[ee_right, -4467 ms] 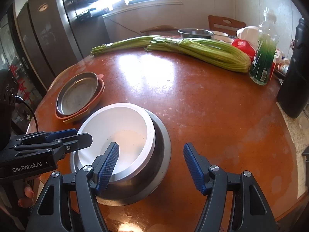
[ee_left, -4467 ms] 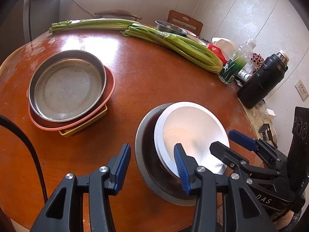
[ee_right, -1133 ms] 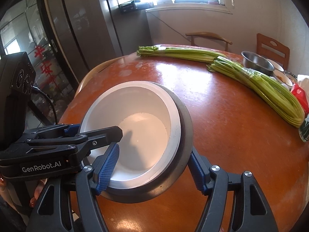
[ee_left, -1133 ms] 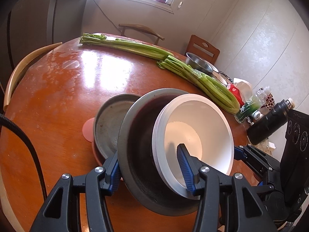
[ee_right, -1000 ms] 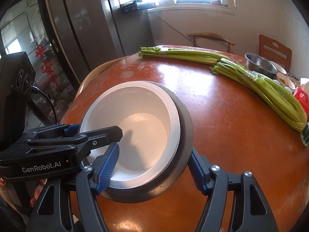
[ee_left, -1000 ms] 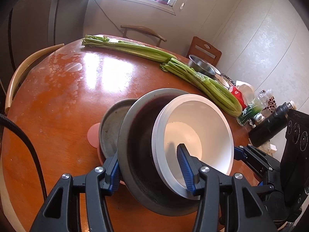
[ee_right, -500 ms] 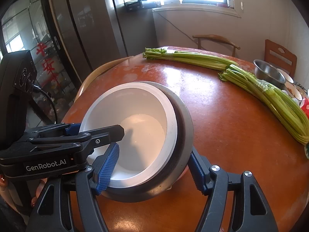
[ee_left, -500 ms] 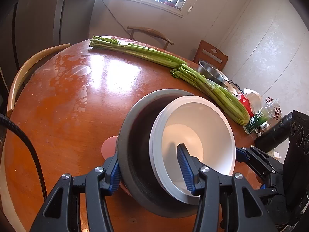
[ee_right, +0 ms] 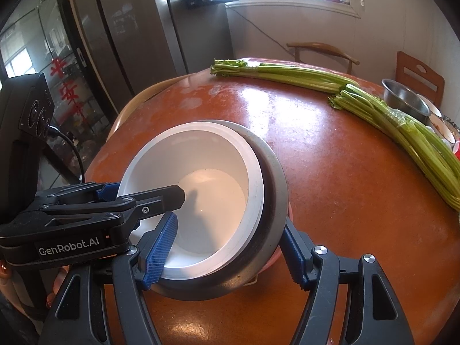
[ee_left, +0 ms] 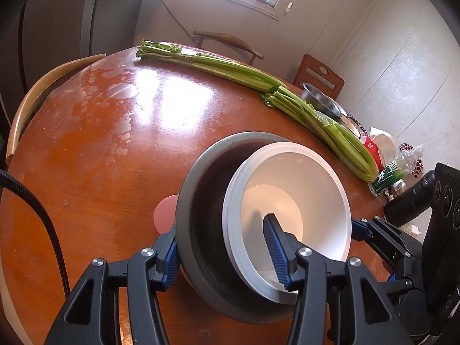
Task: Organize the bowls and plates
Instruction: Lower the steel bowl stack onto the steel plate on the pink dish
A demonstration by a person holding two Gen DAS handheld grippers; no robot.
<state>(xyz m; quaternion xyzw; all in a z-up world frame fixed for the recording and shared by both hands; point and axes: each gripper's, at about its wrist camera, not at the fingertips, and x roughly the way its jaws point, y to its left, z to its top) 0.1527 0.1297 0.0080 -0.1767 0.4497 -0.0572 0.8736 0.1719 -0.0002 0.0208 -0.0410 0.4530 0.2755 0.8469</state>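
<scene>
Item: metal bowl, grey, with a white bowl nested inside it, off-centre toward the right-hand side. Both are carried above a round red-brown bench and tilted.

Left gripper: fingers pinched on the bowls, one blue pad pressed on the outer wall of the metal bowl, the other set inside the white bowl.

Right gripper: fingers likewise clamped across both rims at the opposite side, one pad inside the white bowl, the other against the outside of the metal bowl. The left gripper is seen in the right wrist view at the lower left, with part of a hand beneath it.

Beneath the bowls: a pink plate, only its edge seen past the metal bowl; whether the bowls touch it cannot be told.

Also on the bench: two bundles of celery laid end to end along the far side; a steel basin just behind them; a green-labelled plastic bottle and a black flask at the right edge. Wooden chairs are placed around the bench.
</scene>
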